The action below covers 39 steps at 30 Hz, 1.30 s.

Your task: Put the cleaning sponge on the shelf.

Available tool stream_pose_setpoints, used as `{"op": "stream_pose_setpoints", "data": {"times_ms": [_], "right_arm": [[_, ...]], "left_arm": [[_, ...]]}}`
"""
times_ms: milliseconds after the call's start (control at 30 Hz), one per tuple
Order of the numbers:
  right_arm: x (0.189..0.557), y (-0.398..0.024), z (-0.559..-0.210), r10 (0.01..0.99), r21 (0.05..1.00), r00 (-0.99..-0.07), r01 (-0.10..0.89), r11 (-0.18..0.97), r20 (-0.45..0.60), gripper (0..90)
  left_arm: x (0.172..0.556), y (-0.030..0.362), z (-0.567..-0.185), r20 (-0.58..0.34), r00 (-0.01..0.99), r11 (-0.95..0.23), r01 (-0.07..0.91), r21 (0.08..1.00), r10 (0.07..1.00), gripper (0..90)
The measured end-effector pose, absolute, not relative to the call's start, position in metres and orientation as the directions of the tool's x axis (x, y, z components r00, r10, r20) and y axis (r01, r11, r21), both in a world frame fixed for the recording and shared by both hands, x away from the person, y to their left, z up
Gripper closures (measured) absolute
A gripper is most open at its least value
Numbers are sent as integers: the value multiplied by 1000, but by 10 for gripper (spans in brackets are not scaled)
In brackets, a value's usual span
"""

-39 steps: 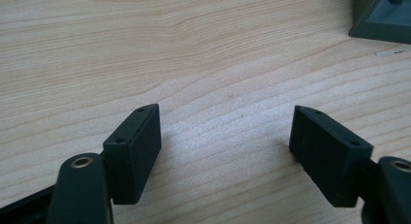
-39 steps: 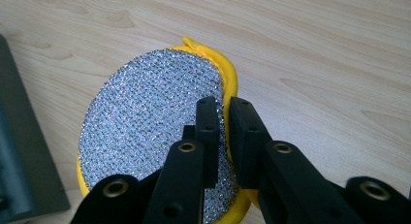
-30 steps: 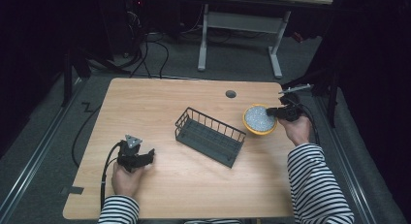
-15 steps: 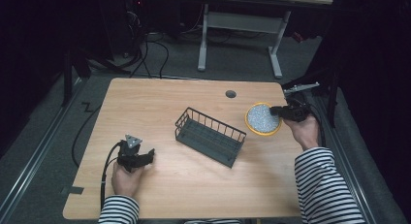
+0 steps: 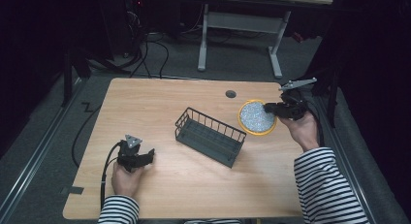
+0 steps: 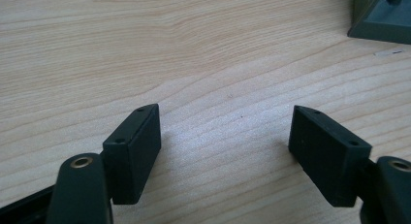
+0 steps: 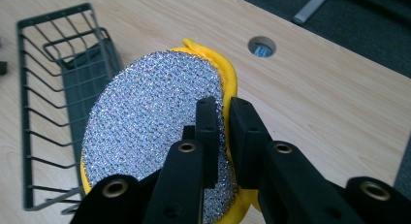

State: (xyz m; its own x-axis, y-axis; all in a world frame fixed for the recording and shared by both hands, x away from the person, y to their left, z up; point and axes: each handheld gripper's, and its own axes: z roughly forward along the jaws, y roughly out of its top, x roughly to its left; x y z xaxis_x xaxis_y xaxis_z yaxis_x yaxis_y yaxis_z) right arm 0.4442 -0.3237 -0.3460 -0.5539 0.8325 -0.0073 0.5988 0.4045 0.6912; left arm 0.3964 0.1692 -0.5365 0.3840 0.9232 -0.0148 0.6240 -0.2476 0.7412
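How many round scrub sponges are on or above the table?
1. The round yellow sponge with a silver glittery face is gripped at its edge by the right hand-held gripper, beside the dark wire basket. None seems hidden.

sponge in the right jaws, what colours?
Yellow sponge with a glittery silver face; clearest in the right gripper view.

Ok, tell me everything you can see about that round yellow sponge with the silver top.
The scrubbing sponge is a round pad: a glittery silver mesh face over a soft yellow foam body, with yellow showing around the rim. The right claw is shut on its edge, jaws pinching the pad, holding it tilted off the wooden table. It hangs beside the dark wire basket, near the table's round cable hole, touching neither as far as can be seen.
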Motion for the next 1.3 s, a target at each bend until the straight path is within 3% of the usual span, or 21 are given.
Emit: {"op": "stream_pose_setpoints", "data": {"times_ms": [733,1300], "right_arm": [[450,-251,-360,738,675,-673,526,518,-42,828],[449,-236,-380,711,668,-702,510,542,-41,823]], "left_arm": [[396,169,-537,-15,384,-247,624,741,923,279],[396,169,-537,-15,384,-248,624,741,923,278]]}}
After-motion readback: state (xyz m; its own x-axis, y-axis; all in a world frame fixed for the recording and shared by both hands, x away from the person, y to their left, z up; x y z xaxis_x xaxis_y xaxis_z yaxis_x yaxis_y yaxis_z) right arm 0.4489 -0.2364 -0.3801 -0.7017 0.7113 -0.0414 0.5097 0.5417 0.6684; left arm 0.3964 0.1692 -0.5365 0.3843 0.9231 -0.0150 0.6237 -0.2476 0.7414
